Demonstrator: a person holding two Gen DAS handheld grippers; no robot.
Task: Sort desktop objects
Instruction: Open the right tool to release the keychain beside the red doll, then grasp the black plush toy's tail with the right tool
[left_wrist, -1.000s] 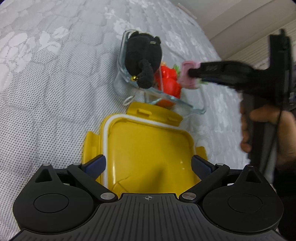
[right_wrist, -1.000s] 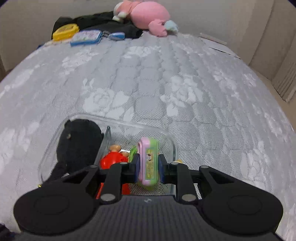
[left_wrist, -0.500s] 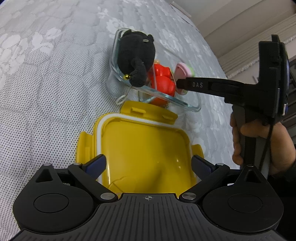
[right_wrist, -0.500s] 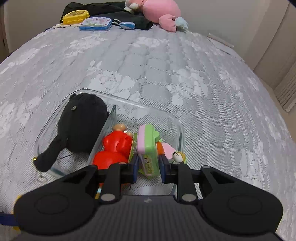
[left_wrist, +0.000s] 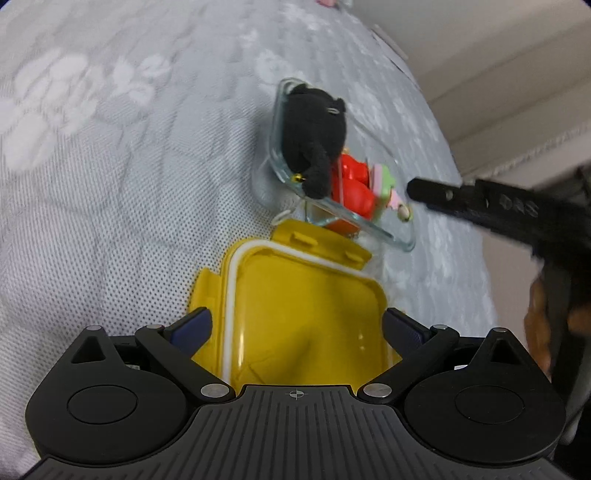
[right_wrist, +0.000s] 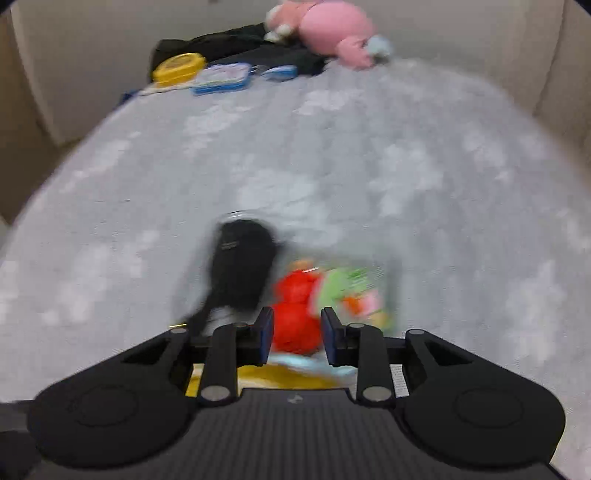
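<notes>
A clear glass container (left_wrist: 388, 236) sits on the grey quilted bed and holds a black plush (left_wrist: 314, 136), a red toy (left_wrist: 354, 184) and a pink-and-green toy (left_wrist: 382, 181). My right gripper (right_wrist: 297, 336) hovers just above and behind it, its jaws opening with nothing between them; the red toy (right_wrist: 295, 295) shows below the gap. From the left wrist its tip (left_wrist: 413, 188) is beside the container's right corner. My left gripper (left_wrist: 299, 325) is shut on a yellow lid (left_wrist: 303, 302), pads on its two sides, the lid's far edge at the container's near wall.
At the bed's far end lie a pink plush (right_wrist: 332, 26), a yellow round case (right_wrist: 179, 66), a blue tin (right_wrist: 221, 77) and dark cloth (right_wrist: 240, 44). A person's hand (left_wrist: 535, 325) holds the right gripper. A wall runs along the bed's right side.
The right gripper let go of the pink-and-green toy, which now lies in the glass container, and pulled up and back. The left gripper kept its hold on the lid.
</notes>
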